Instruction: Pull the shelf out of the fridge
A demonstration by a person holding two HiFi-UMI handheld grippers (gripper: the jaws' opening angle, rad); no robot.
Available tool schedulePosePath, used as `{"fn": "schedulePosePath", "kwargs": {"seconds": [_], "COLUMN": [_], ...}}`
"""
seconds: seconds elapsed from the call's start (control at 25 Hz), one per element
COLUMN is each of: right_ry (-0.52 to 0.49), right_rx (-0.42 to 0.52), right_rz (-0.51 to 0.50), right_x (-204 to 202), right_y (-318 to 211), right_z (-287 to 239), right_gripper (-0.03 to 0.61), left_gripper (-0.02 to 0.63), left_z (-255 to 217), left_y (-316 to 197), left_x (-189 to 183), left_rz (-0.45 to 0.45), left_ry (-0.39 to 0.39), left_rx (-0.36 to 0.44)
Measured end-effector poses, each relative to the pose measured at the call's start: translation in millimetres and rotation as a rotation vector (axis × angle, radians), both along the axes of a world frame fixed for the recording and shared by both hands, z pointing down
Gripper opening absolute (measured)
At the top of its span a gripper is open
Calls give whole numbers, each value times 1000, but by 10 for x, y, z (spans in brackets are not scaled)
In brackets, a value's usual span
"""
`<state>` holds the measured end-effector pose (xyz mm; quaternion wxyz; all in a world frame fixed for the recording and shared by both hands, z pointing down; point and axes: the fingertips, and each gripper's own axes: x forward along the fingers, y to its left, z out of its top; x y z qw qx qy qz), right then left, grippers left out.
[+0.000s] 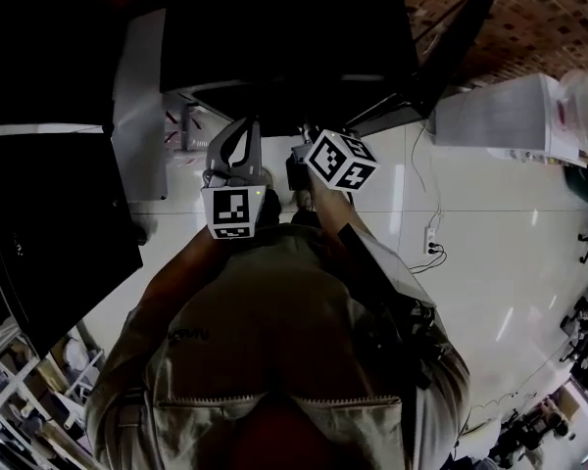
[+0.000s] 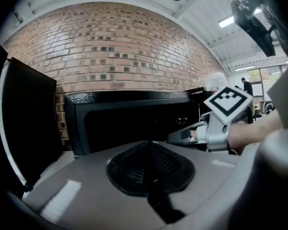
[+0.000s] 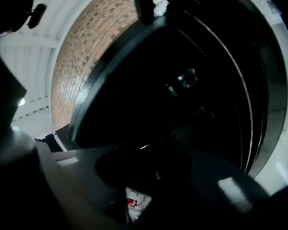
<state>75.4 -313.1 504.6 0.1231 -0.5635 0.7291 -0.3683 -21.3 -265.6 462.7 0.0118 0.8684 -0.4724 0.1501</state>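
A black fridge (image 1: 284, 27) stands open in front of me, its inside too dark to make out a shelf. In the left gripper view the fridge (image 2: 129, 114) sits against a brick wall. My left gripper (image 1: 237, 125) is held at chest height and points at the fridge's lower opening; its jaws (image 2: 151, 145) are shut with nothing between them. Beside it, my right gripper (image 1: 299, 150) reaches a little further towards the opening, also visible from the left side (image 2: 175, 135). Up close the right gripper (image 3: 153, 155) looks shut and faces the dark fridge interior (image 3: 182, 80).
The fridge door (image 1: 49, 233) hangs open at the left, also seen as a black panel (image 2: 29, 123). A white box (image 1: 500, 111) stands on the tiled floor at the right, with a power strip and cable (image 1: 431, 248) nearby. A rack (image 1: 20, 380) is at the lower left.
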Motion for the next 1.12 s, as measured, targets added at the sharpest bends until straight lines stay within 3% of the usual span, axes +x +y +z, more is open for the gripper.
{"fn": "schedulePosePath", "kwargs": {"seconds": [0.16,0.4,0.6,0.84,1.12], "right_ry": [-163,-448,-559,-738,-821], "right_rx": [-59,-48,-30,65,77], "right_rz": [85,176,234,292,313], "right_x": [73,154,201,273,297], "right_y": [-295,-629,-916,-1160,-1211], "right_z": [274,458,557,540,601], "right_gripper": [92,97,97,95,8], "left_gripper": [5,5,5,5,6], "left_z": [72,293,313,277,215], "left_y": [-75,-241,-319,-330,-217], "left_x": [107,53,22,-22,-108], "left_rz": [76,98,125,127,120], "left_ry": [-12,-33,-40,-44,-46], "left_rx": [-4,-52,-68,-66,-49]}}
